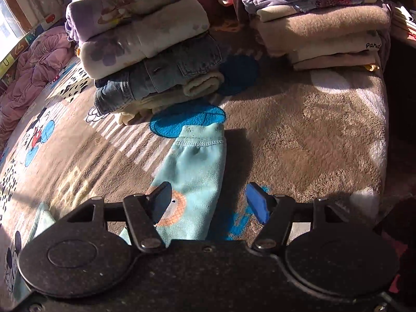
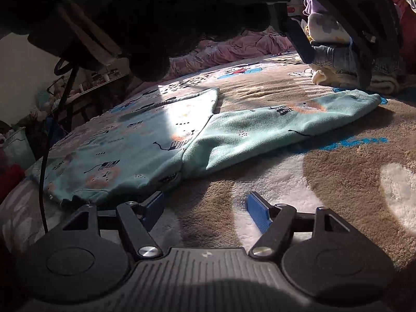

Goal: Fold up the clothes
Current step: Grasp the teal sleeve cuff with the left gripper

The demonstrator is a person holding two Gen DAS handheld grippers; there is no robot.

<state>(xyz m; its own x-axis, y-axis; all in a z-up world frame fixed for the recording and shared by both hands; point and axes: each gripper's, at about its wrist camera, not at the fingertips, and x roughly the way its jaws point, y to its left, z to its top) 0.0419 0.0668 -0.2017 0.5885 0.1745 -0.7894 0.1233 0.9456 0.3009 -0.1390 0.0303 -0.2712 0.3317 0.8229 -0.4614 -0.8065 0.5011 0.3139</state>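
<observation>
Where sunlight falls in patches across the bed, a brown plush blanket (image 1: 299,140) printed with cartoon mice and blue circles forms the working surface. A pale blue-green garment (image 2: 145,143) patterned with lions lies flat on it near the bed's edge, one sleeve (image 2: 286,127) stretched out toward the far piles, its cuff resting beside a blue circle.

The left gripper (image 1: 210,202) hangs over that sleeve with its fingers apart; the sleeve lies beneath them and neither pad presses on it. The right gripper (image 2: 205,210) sits low over bare blanket just beside the garment's hem, fingers likewise spread and empty.

Two piles of folded clothes stand at the back: the left pile (image 1: 145,52) of pale floral tops over denim and cream fabric, the right pile (image 1: 325,36) of tan and beige pieces. A pink quilt (image 1: 33,72) lies bunched along the far side, by a curtained window. Beyond the bed's edge, in shadow, a cluttered shelf (image 2: 88,88) and a dark cable (image 2: 44,171) are dimly visible.
</observation>
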